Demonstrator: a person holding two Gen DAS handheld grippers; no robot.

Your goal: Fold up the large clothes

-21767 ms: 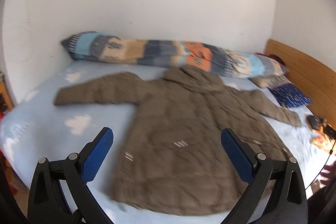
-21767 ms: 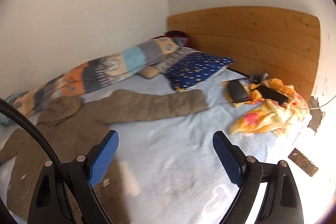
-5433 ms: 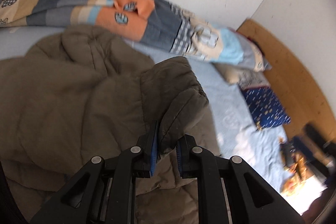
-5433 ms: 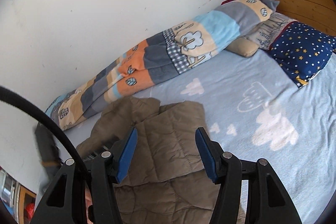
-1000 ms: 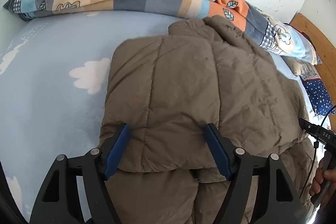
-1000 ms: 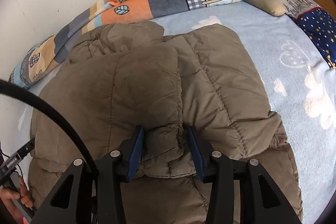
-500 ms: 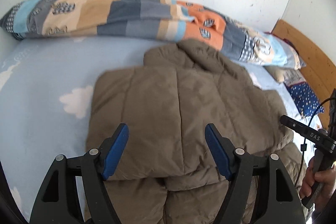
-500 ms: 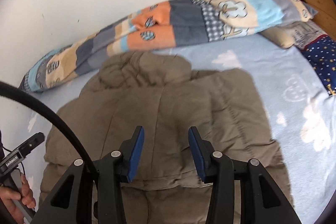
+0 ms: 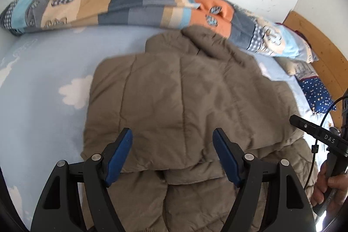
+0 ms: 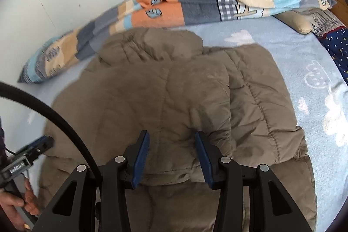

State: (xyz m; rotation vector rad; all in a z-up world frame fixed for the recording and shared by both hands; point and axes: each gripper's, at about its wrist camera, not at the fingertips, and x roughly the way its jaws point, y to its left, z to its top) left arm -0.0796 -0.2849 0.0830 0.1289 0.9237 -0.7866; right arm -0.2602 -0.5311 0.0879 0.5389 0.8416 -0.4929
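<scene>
A brown quilted jacket (image 9: 187, 105) lies on the light blue bed sheet (image 9: 43, 71), both sleeves folded in over its back and its hood toward the wall. My left gripper (image 9: 173, 153) hovers open above the folded sleeve's lower edge, blue pads wide apart and nothing between them. In the right wrist view the jacket (image 10: 174, 97) fills the middle. My right gripper (image 10: 171, 156) hangs over it with a narrower gap, pads clear of the fabric. Each view shows the other gripper's handle held by a hand (image 9: 326, 184) at the frame edge.
A rolled patchwork blanket (image 9: 134, 8) lies along the white wall behind the jacket. A starry navy pillow (image 10: 337, 45) and a beige pillow (image 10: 300, 21) sit to the right by the wooden headboard (image 9: 315, 45). Bare sheet with cloud prints lies left and right of the jacket.
Both grippers have lifted up and back from the jacket, so more of the bed and blanket shows. The right gripper's pads, which had a fold between them, now stand clear of it.
</scene>
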